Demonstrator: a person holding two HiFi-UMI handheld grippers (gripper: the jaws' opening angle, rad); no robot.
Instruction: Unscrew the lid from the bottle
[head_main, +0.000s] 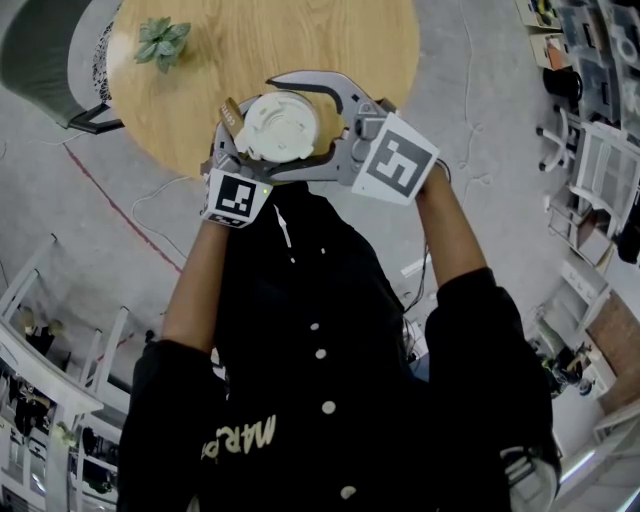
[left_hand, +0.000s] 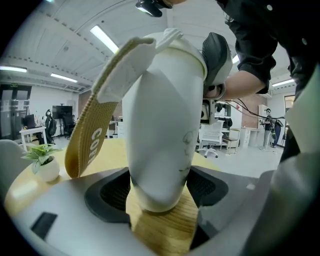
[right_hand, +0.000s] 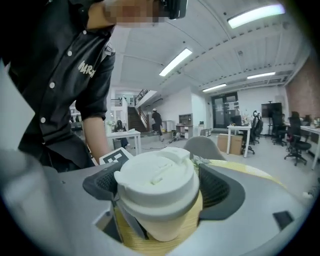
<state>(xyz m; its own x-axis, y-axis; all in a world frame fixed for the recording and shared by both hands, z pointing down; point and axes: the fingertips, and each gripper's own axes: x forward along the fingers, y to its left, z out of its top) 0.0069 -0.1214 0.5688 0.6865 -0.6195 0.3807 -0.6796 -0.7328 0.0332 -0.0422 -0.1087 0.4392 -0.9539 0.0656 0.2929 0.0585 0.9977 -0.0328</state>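
The left claw (left_hand: 159, 190) is spread wide and clenched on the white bottle (left_hand: 160, 120). Its dark ribbed pads (left_hand: 107, 192) are pressed against the lower body on both sides. The right claw (right_hand: 160, 186) is likewise spread wide and is grasping the white lid (right_hand: 155, 172), with a pad laid against the rim on either side.

The bottle is closed by the lid, so its contents cannot be seen. A tan woven strap (left_hand: 87, 135) is hung from the bottle's top, at the left of the left gripper view. A green plant (head_main: 160, 42) is held in a small white pot (left_hand: 46, 170), which is stood on the round wooden worktop (head_main: 300, 40) at the upper left of the head view, well apart from the bottle.

In the head view the lid is found at the upper centre of the frame, enclosed by both claws, over the near edge of the worktop. Whether the bottle's base is rested on the worktop cannot be told.
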